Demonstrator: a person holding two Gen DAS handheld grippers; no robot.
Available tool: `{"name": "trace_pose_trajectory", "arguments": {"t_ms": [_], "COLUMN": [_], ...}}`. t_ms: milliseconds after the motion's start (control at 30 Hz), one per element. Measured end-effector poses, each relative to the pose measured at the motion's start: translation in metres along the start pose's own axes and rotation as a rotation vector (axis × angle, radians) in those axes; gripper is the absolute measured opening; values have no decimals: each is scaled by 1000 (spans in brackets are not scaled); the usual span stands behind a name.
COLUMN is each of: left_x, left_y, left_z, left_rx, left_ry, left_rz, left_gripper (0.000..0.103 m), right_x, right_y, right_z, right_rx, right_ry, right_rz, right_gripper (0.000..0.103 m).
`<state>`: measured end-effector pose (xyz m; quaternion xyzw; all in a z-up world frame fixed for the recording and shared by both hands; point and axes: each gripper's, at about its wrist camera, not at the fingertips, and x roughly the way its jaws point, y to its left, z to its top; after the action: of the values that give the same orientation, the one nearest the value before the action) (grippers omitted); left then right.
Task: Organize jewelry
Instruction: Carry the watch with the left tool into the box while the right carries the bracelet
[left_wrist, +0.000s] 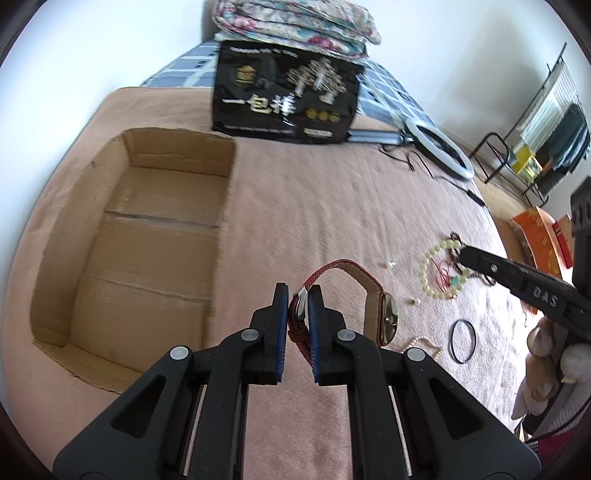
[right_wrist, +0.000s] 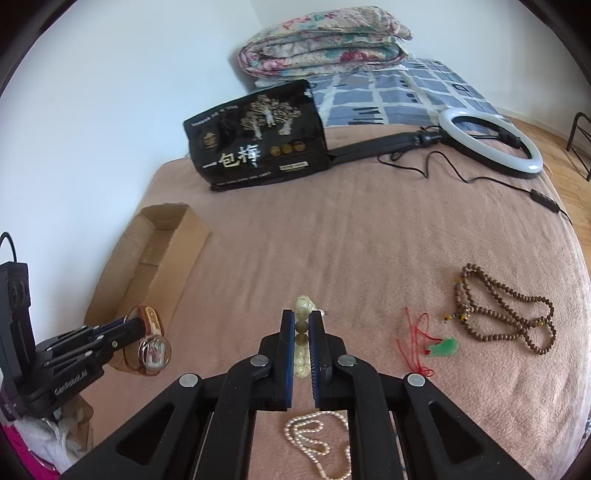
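A red woven watch strap (left_wrist: 334, 266) at frame centre, pale cream beads (right_wrist: 302, 332), a green pendant (right_wrist: 445, 348) on red cord, brown cardboard box (left_wrist: 140, 236), pink blanket (right_wrist: 351, 236), floral quilt (right_wrist: 321, 38) at top.

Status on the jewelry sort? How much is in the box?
Nothing visible in the cardboard box yet. In hand: left gripper clamps the red-strap watch; right gripper clamps the pale bead bracelet. Left on the blanket: brown bead necklace, green pendant, pearl strand, black ring.
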<state>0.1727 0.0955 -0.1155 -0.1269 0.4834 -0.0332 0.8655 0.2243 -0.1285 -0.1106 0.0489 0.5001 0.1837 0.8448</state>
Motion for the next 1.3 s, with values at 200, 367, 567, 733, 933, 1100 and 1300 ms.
{"name": "trace_pose_trajectory", "arguments": {"t_ms": [200,367,567,733,933,1100,1300], "left_x": [-16,-26,-36,-38,-40,-38,-33], "left_y": [32,56,82,102,124,140,154], "left_z": [6,8,8,6,1,-2,-5], "left_rx": [-51,-81,-96,-98,-118,-141,-158], "left_ry": [-33,-54,-73,-78,-79,-77,-69], "left_rz": [25,51,90,125,151,169,189], "left_gripper": [8,8,8,8,8,8,8], "right_x": [-4,-4,-5,-3,7,18,36], "right_y": [28,52,84,112,146,172,196], "right_z": [5,9,12,16,19,20,19], "right_rx": [-37,-66,-106,-138,-181,-224,-255], "right_ry": [-15,-20,-29,-32,-30,-29,-11], "right_rz": [31,63,102,137,169,178,188], "right_gripper": [5,5,5,5,5,5,5]}}
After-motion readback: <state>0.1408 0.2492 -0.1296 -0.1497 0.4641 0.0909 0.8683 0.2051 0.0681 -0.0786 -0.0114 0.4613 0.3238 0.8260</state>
